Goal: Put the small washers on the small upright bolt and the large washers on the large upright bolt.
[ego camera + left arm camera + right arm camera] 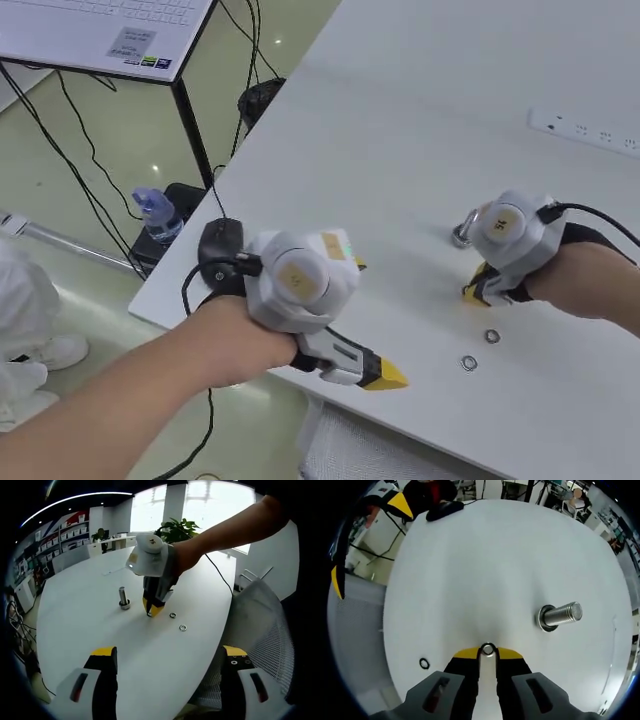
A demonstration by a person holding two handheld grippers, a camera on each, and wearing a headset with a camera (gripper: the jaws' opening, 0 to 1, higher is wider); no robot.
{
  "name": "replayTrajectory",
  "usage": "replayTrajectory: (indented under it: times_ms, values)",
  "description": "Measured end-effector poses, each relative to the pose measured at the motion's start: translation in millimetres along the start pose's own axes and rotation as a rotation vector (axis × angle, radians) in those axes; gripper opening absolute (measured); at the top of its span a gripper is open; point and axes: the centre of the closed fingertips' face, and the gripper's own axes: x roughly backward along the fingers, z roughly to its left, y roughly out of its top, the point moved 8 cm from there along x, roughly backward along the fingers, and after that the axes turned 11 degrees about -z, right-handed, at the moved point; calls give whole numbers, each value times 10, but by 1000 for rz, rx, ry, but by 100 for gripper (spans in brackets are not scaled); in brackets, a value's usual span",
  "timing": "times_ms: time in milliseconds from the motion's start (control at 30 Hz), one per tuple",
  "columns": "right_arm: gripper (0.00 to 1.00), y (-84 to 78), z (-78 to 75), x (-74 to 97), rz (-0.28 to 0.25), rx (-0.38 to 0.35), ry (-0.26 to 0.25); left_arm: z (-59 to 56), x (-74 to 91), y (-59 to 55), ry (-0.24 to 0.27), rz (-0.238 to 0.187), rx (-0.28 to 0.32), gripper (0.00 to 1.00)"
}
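A steel upright bolt (561, 614) stands on the white table (400, 120), with a washer (544, 619) around its base. My right gripper (488, 652) is shut on a small washer (488, 649) held at its yellow tips, low over the table and just short of the bolt. In the head view the right gripper (478, 292) partly hides the bolt (461, 236). Two loose washers (492, 336) (468, 362) lie near the front edge. My left gripper (170, 652) is open, held back from them, with nothing between its jaws; in the head view its yellow tip (388, 376) points right.
A white power strip (585, 133) lies at the table's far right. A black mouse (220, 248) sits at the left corner of the table. A laptop (100, 30) rests on a separate stand at upper left. A mesh chair (260, 625) stands by the front edge.
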Motion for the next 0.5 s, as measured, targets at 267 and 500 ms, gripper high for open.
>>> replayTrajectory:
  times_ms: [267,500]
  values:
    - [12,-111,-45,240,-5,-53,-14,5,-9,-5,1,-5,3,85]
    - [12,-267,-67,458,-24,-107,-35,48,-31,15,14,-8,0,87]
